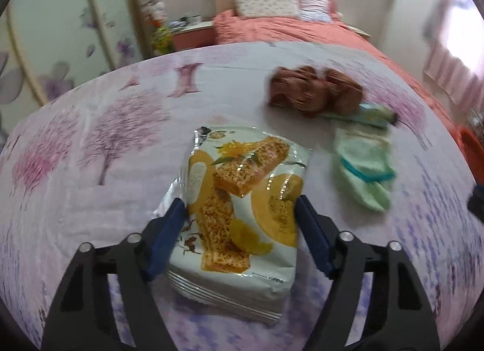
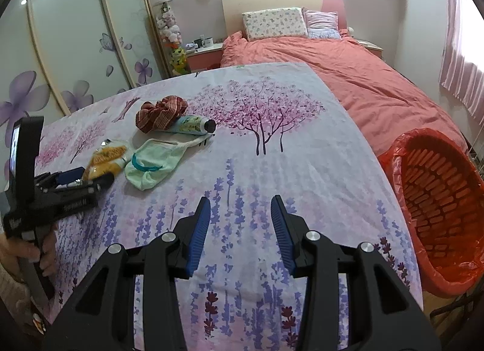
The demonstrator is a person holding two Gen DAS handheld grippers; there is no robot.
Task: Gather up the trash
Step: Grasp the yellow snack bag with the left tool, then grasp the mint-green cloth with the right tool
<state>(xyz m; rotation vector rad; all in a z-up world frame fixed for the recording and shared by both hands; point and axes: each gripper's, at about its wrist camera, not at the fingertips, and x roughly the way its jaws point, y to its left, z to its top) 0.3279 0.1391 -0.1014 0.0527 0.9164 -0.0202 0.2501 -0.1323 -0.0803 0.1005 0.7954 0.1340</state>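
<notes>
Wrapper (image 1: 242,208) lies between my spread left gripper (image 1: 240,211) fingers, so I close squarely across its crinkly middle before lifting, right gripper (image 2: 240,227) released and idle.

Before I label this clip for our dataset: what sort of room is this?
A bedroom, most likely: a bed with a coral duvet and pillows, a nightstand beside it, and sliding wardrobe doors with flower decals.
</notes>
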